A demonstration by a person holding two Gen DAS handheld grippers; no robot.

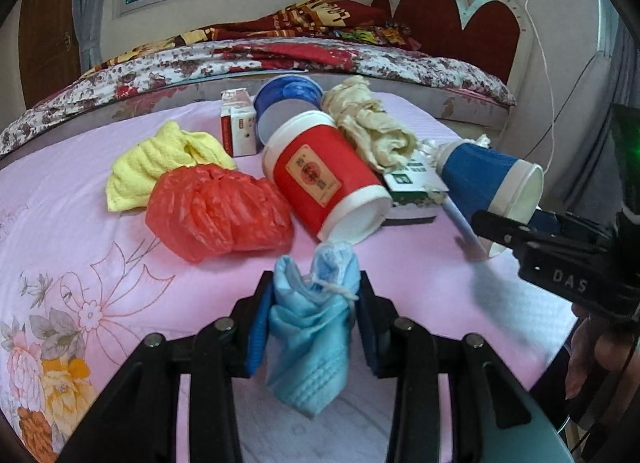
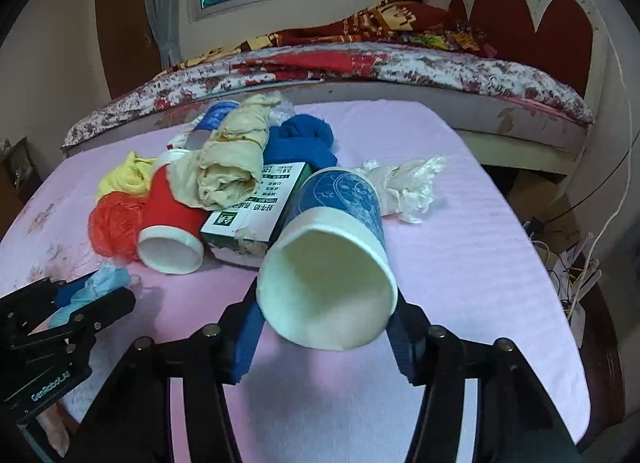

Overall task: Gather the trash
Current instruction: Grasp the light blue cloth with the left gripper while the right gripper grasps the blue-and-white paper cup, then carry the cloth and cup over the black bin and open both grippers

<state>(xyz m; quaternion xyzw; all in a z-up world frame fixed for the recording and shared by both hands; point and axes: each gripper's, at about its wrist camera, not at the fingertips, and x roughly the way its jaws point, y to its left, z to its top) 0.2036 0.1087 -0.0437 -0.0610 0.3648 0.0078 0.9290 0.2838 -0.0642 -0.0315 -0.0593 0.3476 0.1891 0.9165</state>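
Note:
My left gripper (image 1: 314, 299) is shut on a crumpled light blue face mask (image 1: 308, 339), held just above the pink tablecloth (image 1: 80, 223). My right gripper (image 2: 326, 315) is shut on a blue paper cup (image 2: 332, 255), its open mouth facing the camera; the cup also shows in the left wrist view (image 1: 488, 183). On the table lie a red paper cup (image 1: 320, 179) on its side, a red plastic bag (image 1: 216, 211), a yellow cloth (image 1: 160, 159), a beige rag (image 1: 372, 131), a green and white box (image 2: 256, 207) and a white plastic glove (image 2: 408, 183).
A small red and white carton (image 1: 238, 127) and a blue tub (image 1: 288, 99) stand at the back. A blue cloth (image 2: 304, 139) lies behind the box. A bed (image 1: 280, 59) runs along the far table edge. Cables (image 2: 576, 275) hang off the right.

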